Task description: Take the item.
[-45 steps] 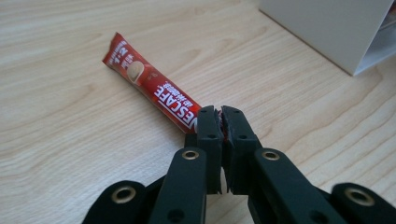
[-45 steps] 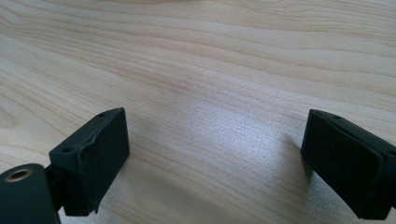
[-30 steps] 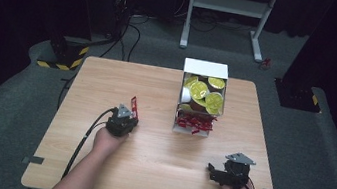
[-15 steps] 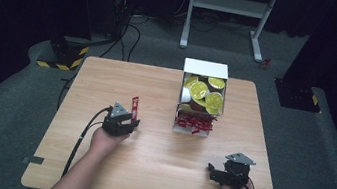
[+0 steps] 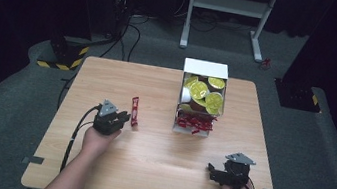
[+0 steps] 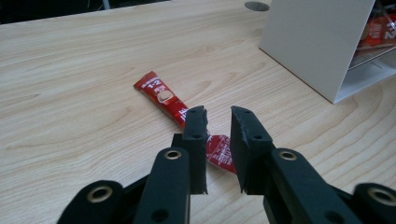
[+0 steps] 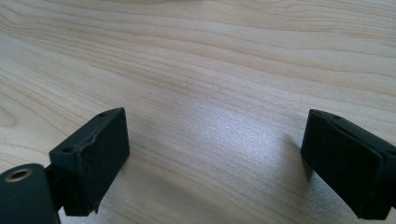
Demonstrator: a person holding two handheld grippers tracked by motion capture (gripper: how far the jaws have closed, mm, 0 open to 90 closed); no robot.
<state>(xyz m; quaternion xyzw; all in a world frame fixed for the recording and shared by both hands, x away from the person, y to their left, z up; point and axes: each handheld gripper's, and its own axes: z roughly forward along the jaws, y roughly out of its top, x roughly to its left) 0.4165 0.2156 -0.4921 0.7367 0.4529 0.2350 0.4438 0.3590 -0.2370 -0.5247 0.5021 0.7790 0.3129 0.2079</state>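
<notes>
Your table [image 5: 145, 172] spreads pale and wood-grained under everything, its near edge cut off at the bottom of the high view along with your forearms. The white box [image 5: 205, 69] at its far side stands open toward you; gold-lidded cups crowd its upper part and red packets its lower shelf, though their print is too small to read from above, and in the left gripper view the box [image 6: 313, 42] runs off the right edge. Your right gripper [image 7: 215, 163] rests low over bare wood at the near right, its jaws standing wide apart. Your left gripper [image 6: 218, 122] has just been closing, yet a narrow gap remains between its jaws, which hang above the sachet [image 6: 180, 112] without pinching it. The sachet lies flat on the table left of the box, long axis running away from you in the high view [image 5: 135, 111], its near end hidden behind the jaws. It is a slim red stick with white lettering and a small pale picture.
</notes>
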